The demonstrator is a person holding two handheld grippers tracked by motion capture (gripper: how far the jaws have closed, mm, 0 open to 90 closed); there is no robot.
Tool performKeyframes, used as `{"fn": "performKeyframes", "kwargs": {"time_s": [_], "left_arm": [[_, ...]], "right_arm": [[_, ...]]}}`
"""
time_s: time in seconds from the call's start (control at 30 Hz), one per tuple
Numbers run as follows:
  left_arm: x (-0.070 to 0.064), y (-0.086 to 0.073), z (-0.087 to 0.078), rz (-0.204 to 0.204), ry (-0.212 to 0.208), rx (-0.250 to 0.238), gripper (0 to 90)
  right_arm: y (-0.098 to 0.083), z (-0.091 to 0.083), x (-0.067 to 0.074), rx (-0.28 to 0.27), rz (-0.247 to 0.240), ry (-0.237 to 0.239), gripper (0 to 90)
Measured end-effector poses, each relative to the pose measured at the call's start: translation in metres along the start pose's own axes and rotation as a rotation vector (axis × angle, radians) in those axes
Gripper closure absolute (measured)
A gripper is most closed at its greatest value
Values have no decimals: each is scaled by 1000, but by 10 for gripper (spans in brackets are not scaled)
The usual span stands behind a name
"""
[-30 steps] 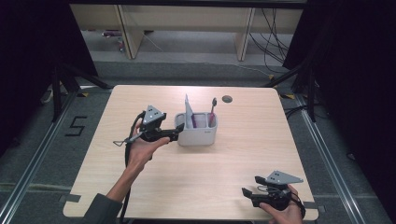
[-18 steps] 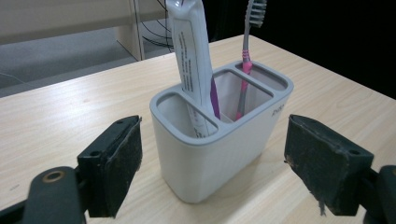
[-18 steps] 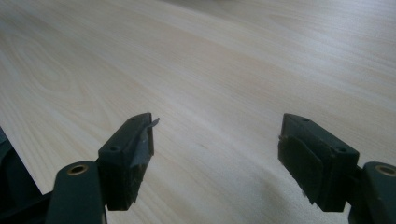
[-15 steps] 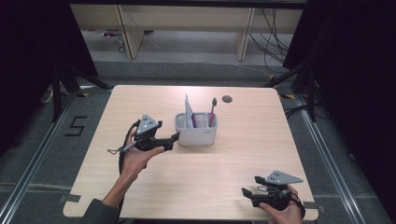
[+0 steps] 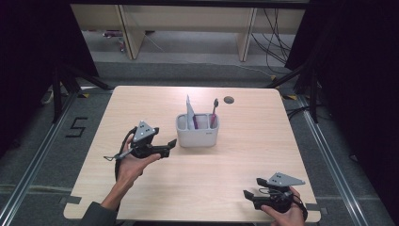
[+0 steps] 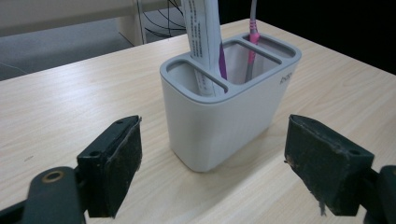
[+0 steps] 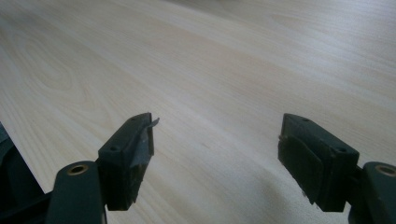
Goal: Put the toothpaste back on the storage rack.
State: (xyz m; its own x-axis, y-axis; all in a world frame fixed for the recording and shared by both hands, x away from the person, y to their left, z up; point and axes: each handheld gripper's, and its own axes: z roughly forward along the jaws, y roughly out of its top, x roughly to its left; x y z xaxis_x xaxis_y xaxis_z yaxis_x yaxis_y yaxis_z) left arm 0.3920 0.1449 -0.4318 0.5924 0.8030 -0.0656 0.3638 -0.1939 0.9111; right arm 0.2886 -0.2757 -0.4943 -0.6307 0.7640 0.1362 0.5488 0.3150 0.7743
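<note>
Left hand-held gripper [image 6: 212, 172] spread, empty, just short of the white holder [image 6: 224, 112] mid-bench [image 5: 244, 160]; right hand-held gripper [image 7: 215, 163] spread, idle near bench edge. Risk: a jaw nudging the light holder, tipping the tube [image 6: 203, 42] and toothbrush [image 6: 253, 37].

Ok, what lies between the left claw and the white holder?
Nothing: bare wooden table. The left gripper view shows the open left claw facing the white holder with a strip of tabletop between; the high view shows the same gap.
</note>
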Motion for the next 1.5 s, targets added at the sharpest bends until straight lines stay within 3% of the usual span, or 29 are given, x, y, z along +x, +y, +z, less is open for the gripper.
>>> {"fn": "performKeyframes", "kwargs": {"time_s": [0.27, 0.3, 0.43, 0.93, 1.23, 1.4, 1.47, 1.5], "left_arm": [[-2, -13, -6, 6, -21, 19, 182], [-2, -14, -7, 9, -20, 21, 182], [-5, -21, -12, 6, -33, 23, 182], [-15, -52, -26, 27, -60, 56, 182], [-21, -64, -34, 29, -83, 62, 183], [-27, -69, -39, 54, -99, 78, 182], [-29, -71, -40, 62, -110, 82, 182], [-30, -72, -42, 67, -115, 90, 181]], "right_arm": [[-1, 1, 0, 2, -3, 3, 274], [-1, 1, 2, 3, 23, 16, 274], [-1, 1, 0, 8, -6, 4, 274], [0, 2, 1, 22, 0, 30, 274], [0, 1, 2, 19, -6, 12, 274], [0, 1, 2, 19, -6, 11, 274], [-1, 2, 4, 16, 29, 34, 274], [0, 2, 2, 21, -2, 28, 274]]}}
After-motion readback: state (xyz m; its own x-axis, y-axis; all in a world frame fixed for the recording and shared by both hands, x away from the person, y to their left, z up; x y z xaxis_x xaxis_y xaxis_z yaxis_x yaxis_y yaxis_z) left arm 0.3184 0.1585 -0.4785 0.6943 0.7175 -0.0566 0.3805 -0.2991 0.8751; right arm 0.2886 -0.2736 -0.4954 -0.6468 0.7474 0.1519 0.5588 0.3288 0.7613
